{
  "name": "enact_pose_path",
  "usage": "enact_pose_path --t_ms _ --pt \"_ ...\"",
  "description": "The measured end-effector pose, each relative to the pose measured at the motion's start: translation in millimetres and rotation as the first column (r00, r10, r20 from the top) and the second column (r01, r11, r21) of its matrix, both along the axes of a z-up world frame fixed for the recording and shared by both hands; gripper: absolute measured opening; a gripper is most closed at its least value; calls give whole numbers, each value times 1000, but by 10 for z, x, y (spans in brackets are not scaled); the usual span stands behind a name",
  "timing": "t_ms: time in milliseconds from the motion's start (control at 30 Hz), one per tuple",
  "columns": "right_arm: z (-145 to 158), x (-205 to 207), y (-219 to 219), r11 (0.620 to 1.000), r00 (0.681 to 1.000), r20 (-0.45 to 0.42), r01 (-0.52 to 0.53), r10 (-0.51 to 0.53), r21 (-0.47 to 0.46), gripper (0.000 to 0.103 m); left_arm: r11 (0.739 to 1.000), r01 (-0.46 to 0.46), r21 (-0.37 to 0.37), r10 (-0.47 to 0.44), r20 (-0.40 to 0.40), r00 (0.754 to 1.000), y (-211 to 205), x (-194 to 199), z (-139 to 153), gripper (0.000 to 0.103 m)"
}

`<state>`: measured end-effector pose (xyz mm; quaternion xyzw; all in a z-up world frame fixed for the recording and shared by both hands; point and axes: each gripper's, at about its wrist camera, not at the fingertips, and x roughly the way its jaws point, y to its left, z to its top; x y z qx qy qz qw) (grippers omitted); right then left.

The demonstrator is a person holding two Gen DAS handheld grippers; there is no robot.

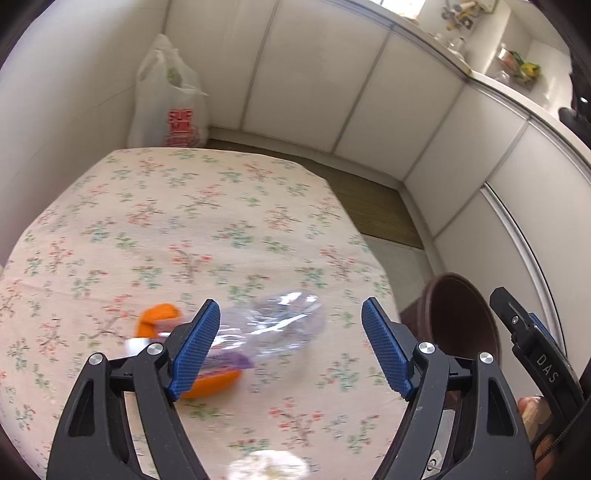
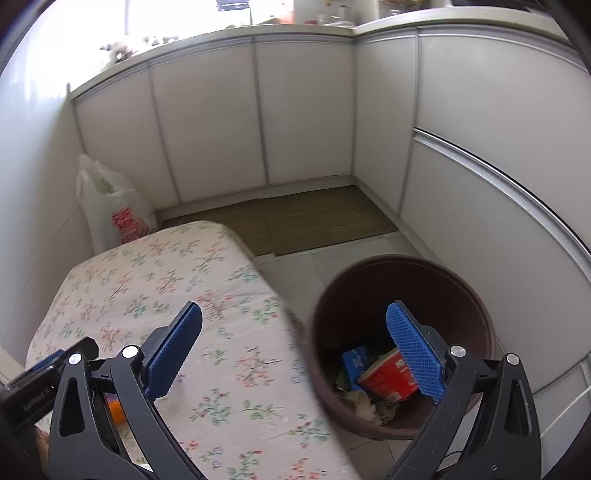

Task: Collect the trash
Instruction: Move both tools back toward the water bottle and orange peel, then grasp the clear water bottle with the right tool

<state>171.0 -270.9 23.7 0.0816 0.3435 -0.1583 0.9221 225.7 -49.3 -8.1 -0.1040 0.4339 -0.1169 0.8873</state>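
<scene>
Reaching for the bottle (image 1: 273,325) on the table (image 1: 184,206), the left gripper (image 1: 290,332) gaped empty; closing squarely across its crushed middle seemed best.

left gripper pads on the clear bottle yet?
Apart. In the left wrist view the left gripper stands open; the clear bottle lies on the tablecloth beyond, and bare cloth shows between it and the right-hand pad.

White cabinet doors (image 2: 303,110) wrap the corner under a pale countertop (image 2: 288,27). Before them a woven mat (image 2: 314,218) lies on grey floor tiles (image 2: 291,273). Daylight glares above the countertop's left end.
</scene>
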Motion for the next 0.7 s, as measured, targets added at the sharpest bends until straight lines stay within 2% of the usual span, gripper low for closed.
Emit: enact_pose_path --t_ms 200,267,333,433,500,600,667,700 --pt "-67 165 479 992 991 -34 -128 128 8 96 997 -70 19 70 -7 998 549 2 -4 77" --pt "-83 199 643 981 980 -44 -193 193 16 96 996 -87 22 88 -12 996 718 -12 -12 77" --pt "-127 243 845 958 956 -65 -284 286 37 96 994 -104 21 105 -16 994 855 -34 -11 77" --pt "-270 326 1157 899 891 -123 -431 437 72 96 990 -140 5 140 -24 990 1118 -67 -20 77" --pt "-394 351 1391 855 838 -174 -517 516 47 96 986 -167 -6 167 -24 986 1307 -96 -29 77" --pt "-555 329 1750 769 753 -252 -637 608 -45 96 980 -195 -23 195 -24 981 1525 -148 -79 77" --pt "-633 270 1971 689 693 -302 -712 655 -138 96 976 -217 -38 215 -38 976 1649 -171 -140 77" --pt "-673 238 2084 637 664 -329 -744 672 -200 96 972 -227 -61 224 -61 973 1721 -167 -186 77"
